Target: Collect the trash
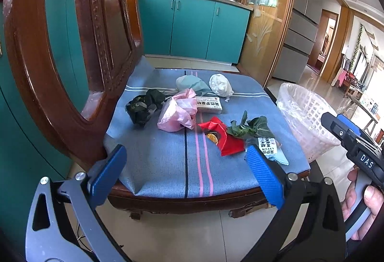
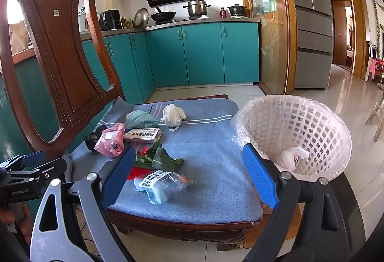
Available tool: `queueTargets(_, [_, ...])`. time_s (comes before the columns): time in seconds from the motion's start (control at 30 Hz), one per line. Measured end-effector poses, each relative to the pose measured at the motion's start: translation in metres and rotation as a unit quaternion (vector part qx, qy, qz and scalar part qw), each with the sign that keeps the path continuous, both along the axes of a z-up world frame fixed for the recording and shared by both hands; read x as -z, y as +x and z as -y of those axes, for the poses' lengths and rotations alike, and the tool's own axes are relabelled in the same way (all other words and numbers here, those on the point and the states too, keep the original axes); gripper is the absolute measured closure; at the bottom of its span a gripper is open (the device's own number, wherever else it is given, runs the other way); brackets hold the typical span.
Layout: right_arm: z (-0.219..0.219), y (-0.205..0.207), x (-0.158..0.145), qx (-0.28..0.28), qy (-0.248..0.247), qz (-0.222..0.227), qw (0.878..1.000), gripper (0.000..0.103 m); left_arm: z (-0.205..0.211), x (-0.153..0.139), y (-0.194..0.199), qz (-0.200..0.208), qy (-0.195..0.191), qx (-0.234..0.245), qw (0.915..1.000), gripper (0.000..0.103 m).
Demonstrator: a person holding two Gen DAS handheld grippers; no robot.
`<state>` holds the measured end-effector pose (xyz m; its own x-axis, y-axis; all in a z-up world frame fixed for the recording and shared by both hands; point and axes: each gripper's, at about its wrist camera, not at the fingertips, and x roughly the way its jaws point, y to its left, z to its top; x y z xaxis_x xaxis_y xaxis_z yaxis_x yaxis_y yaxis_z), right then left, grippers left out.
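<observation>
light: bright daylight | glare: glossy floor [image 2: 348, 103] | focus: sharp | edges: fisheye bending, dark corners

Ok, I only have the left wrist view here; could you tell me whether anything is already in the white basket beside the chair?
Observer: Yes, one crumpled white plastic bag lies at the bottom of the lined white basket.
Operator: Thank you. A gripper finger covers part of the printed wrapper near the front edge; what does it look like?
Observer: The clear snack wrapper lies flat on the blue cushion, with an orange bit inside.
Operator: And is the right gripper open?
Observer: Yes, the right gripper stands wide open, gripping nothing.
</observation>
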<state>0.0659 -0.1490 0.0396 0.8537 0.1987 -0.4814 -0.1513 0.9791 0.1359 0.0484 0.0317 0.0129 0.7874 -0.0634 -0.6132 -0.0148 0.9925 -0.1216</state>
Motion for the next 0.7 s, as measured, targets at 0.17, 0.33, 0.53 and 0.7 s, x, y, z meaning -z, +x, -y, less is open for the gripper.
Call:
queueTargets(0.17, [0.000, -0.001, 0.000, -0.002, 0.000, -0.002, 1.000, 0.014, 0.001, 0.002, 0.001, -0.004, 0.000, 0.003, 1.0000, 0.004])
queueTargets(0.33, [-0.001, 0.002, 0.003, -0.013, 0.004, -0.016, 1.000, 0.014, 0.002, 0.003, 0.001, -0.005, -0.002, 0.005, 1.0000, 0.004])
queueTargets(0.53, [0.000, 0.023, 0.028, -0.071, 0.091, -0.115, 0.987, 0.015, 0.003, 0.003, 0.001, -0.008, -0.004, 0.006, 0.9999, 0.004])
queueTargets(0.7, [-0.002, 0.032, 0.041, -0.088, 0.116, -0.157, 0.977, 0.035, 0.002, 0.004, 0.002, -0.011, -0.005, 0.006, 0.9999, 0.004])
